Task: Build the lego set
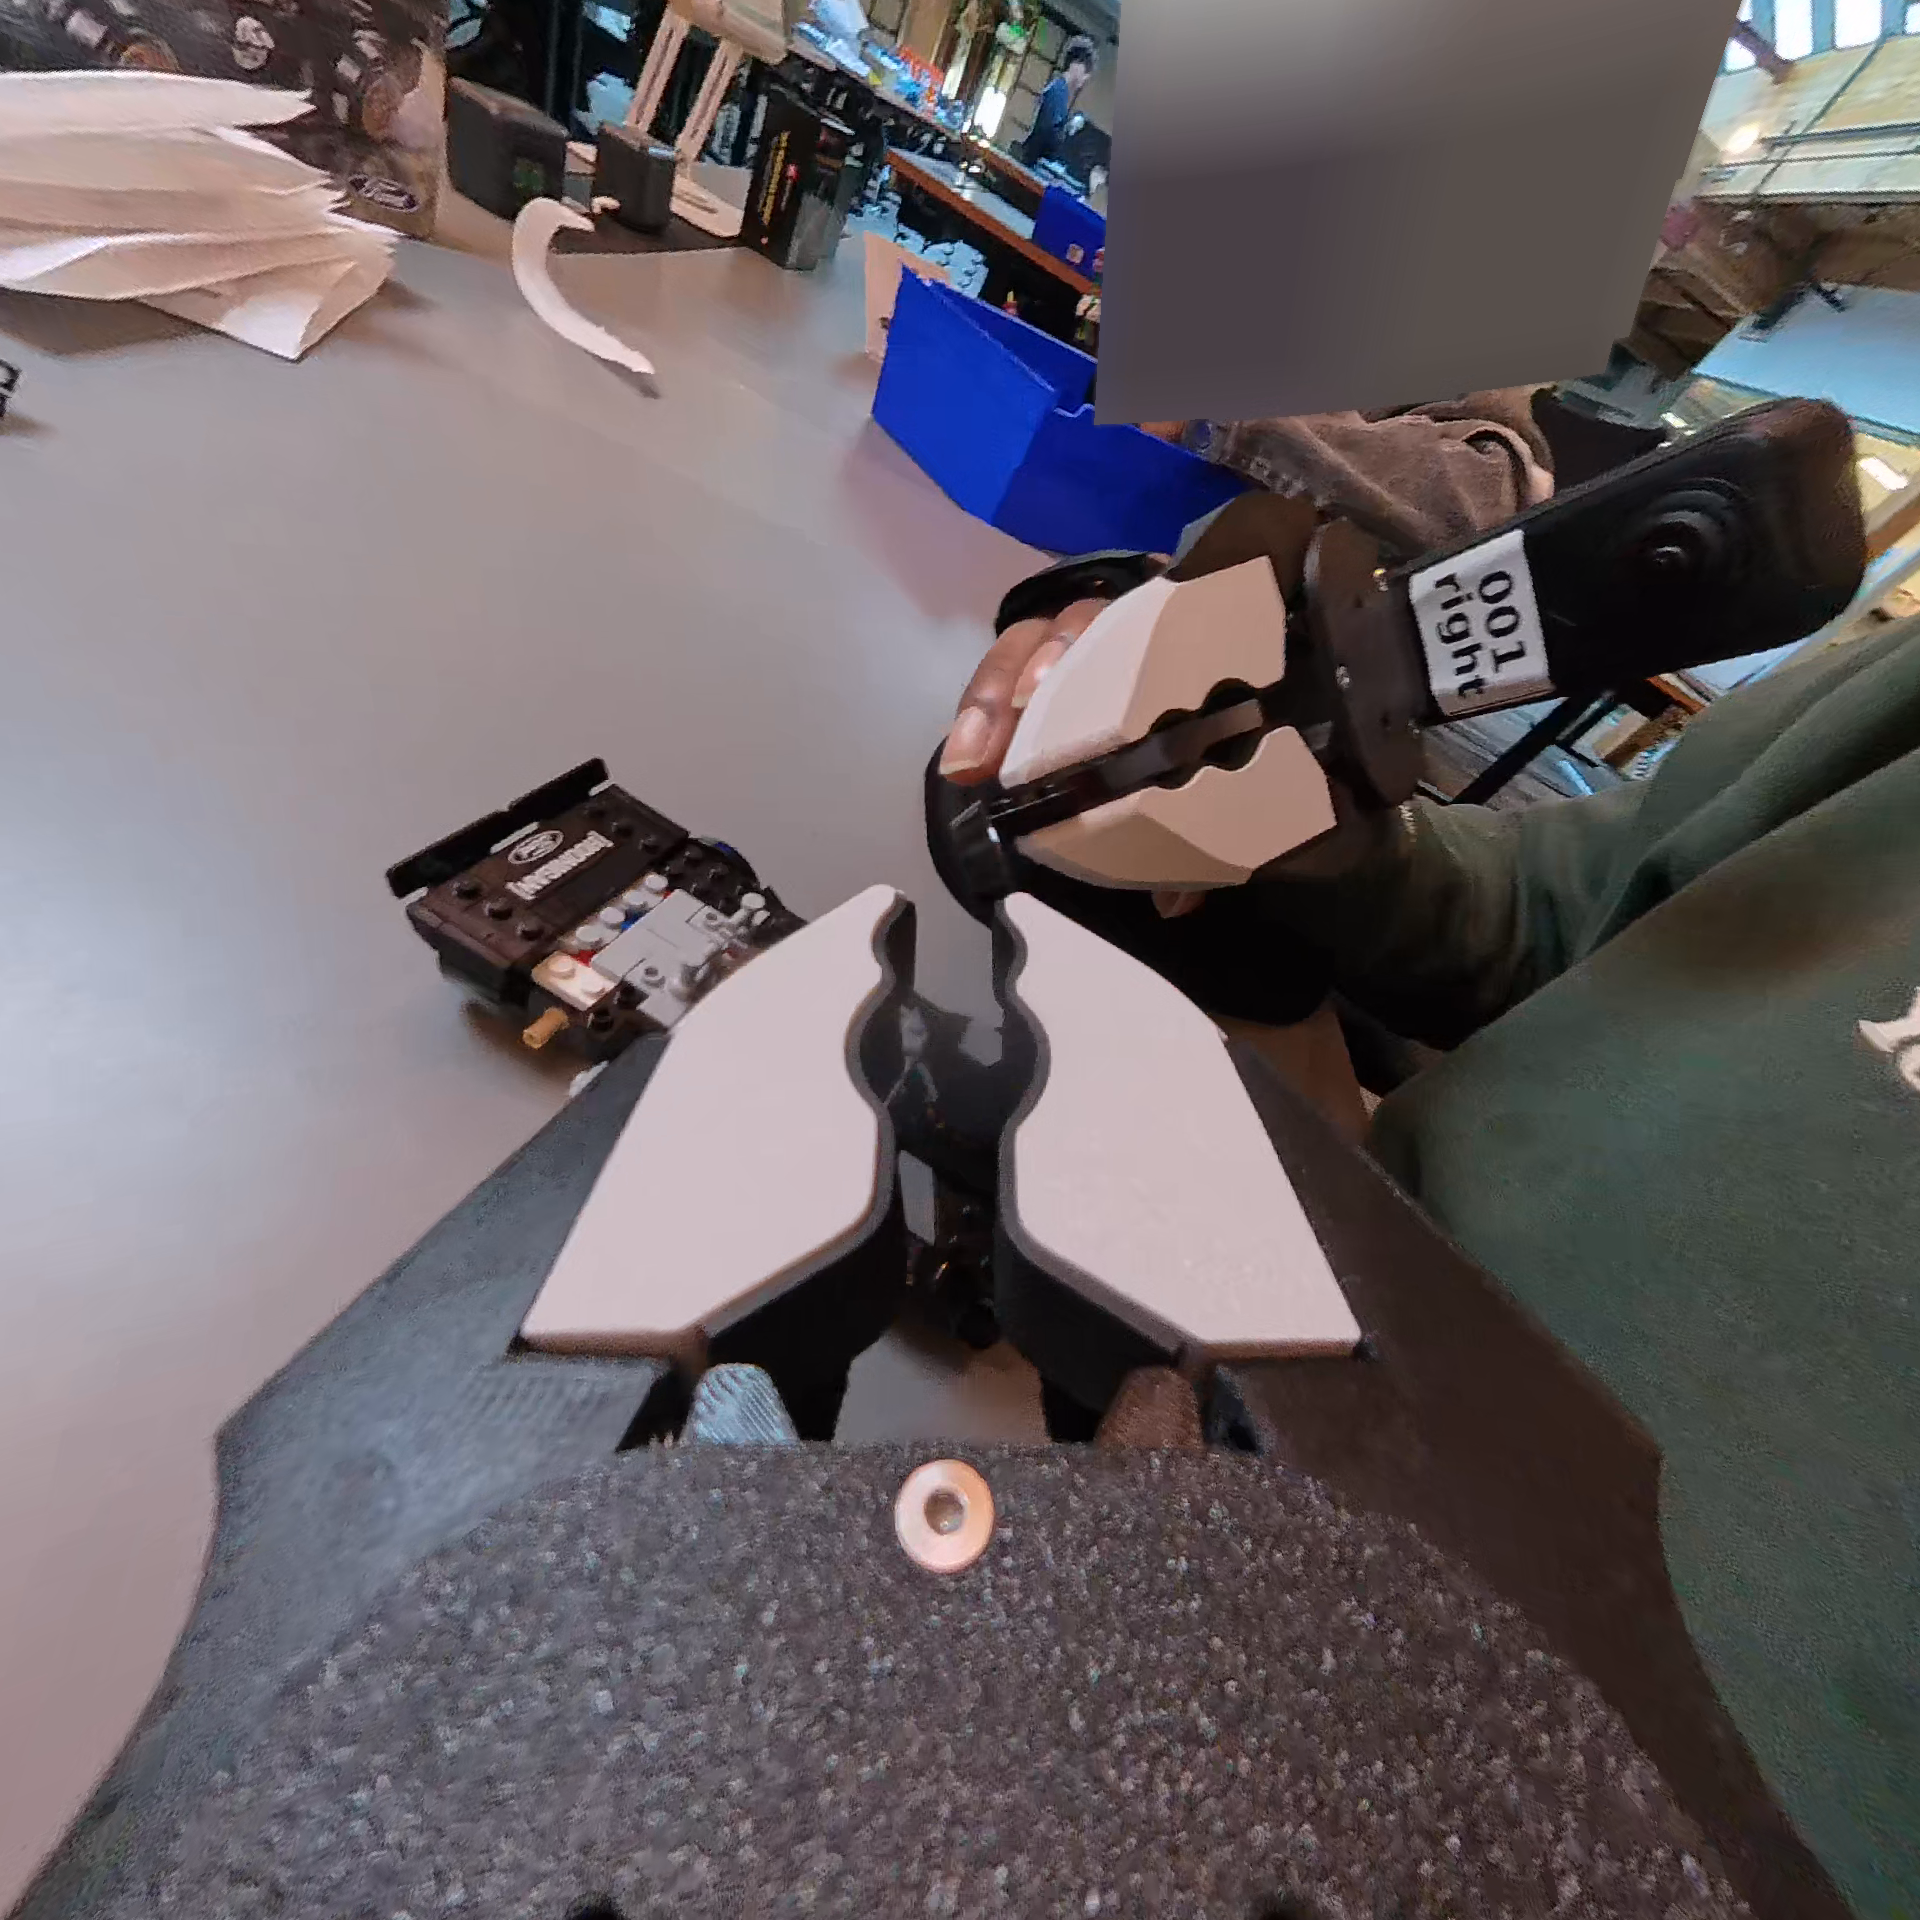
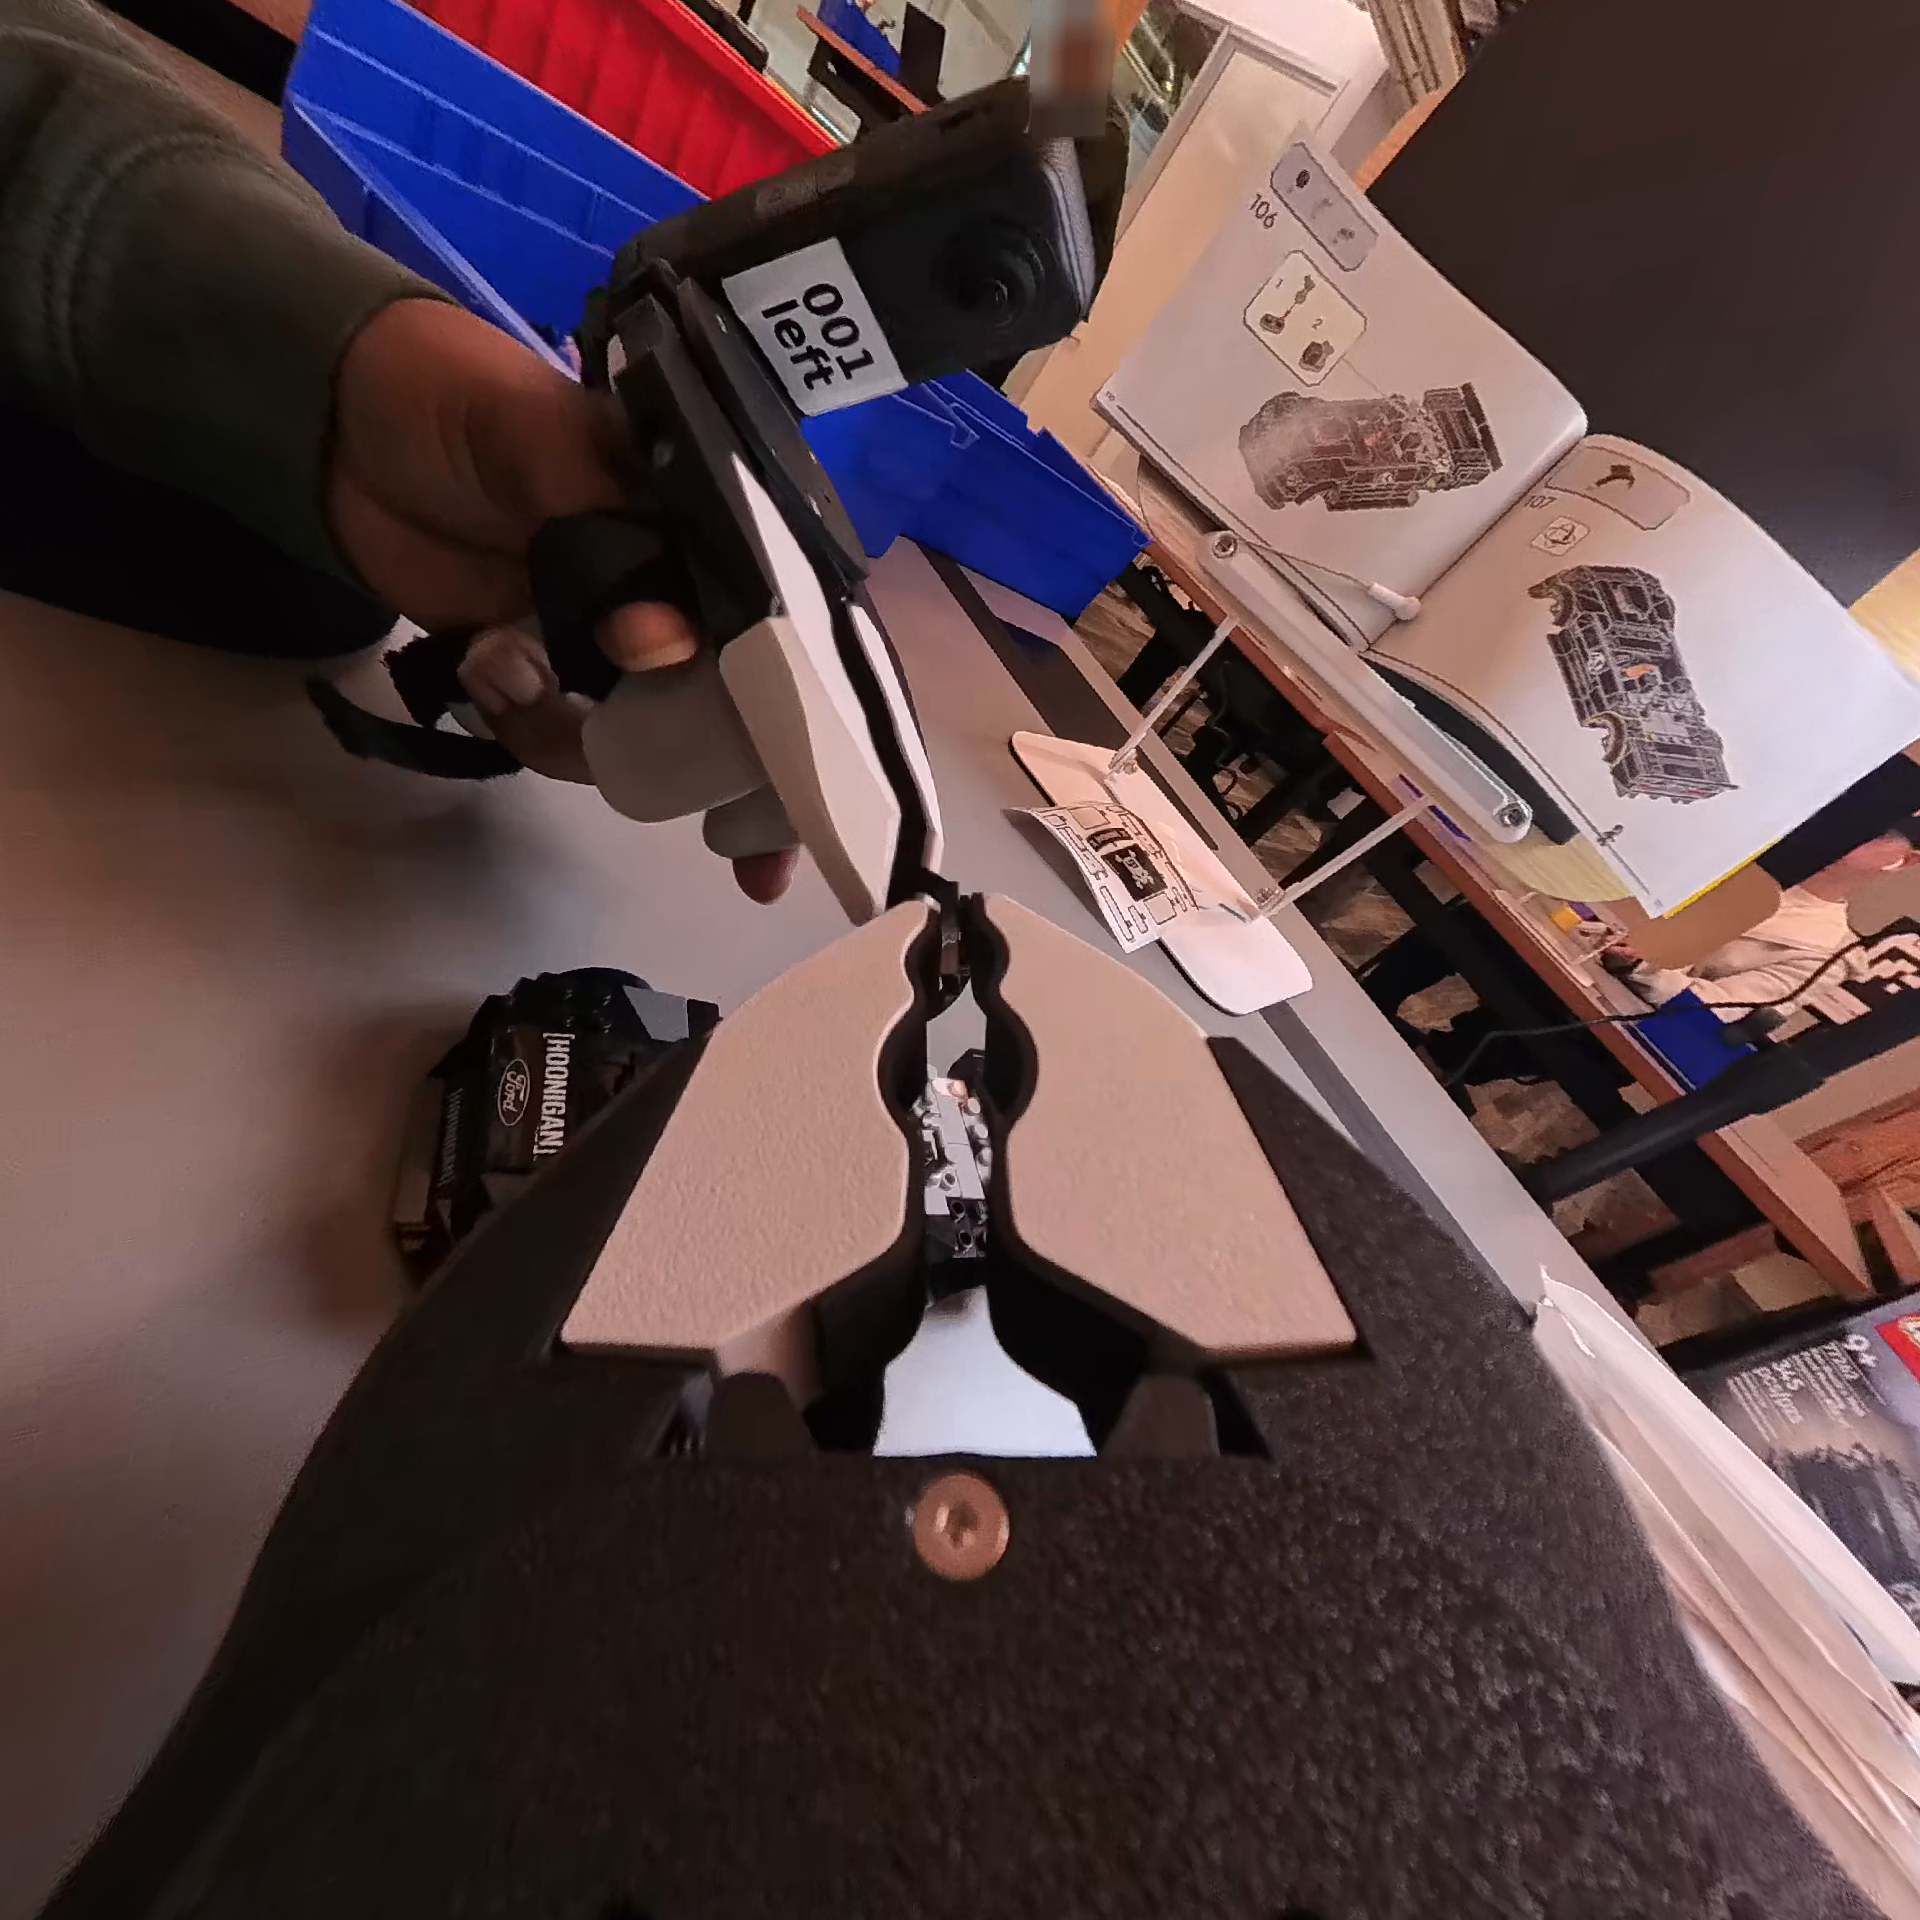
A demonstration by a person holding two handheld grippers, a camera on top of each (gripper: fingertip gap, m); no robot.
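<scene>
A partly built black Lego car [image 1: 582, 914] with grey and white bricks lies on the grey table [image 1: 312, 623]. It also shows in the right wrist view [image 2: 520, 1081], running under my fingers. My right gripper [image 2: 954, 920] is shut on a small black piece [image 2: 951, 940] held above the car. My left gripper [image 1: 958, 914] meets it tip to tip. Its narrow jaws close on the same piece's other end [image 1: 971, 862]. In the left wrist view the right gripper [image 1: 987, 821] comes in from the right. In the right wrist view the left gripper [image 2: 923, 878] comes down from above.
An open instruction booklet [image 2: 1455, 468] rests on a stand past the table's edge, with a sticker sheet [image 2: 1122, 862] below it. Blue bins [image 1: 987, 416] stand behind the grippers. White paper bags [image 1: 177, 208] and a curved white strip [image 1: 561, 291] lie at the far left. A green sleeve [image 1: 1662, 1143] fills the right. Left and right tips are no more than a few centimetres apart.
</scene>
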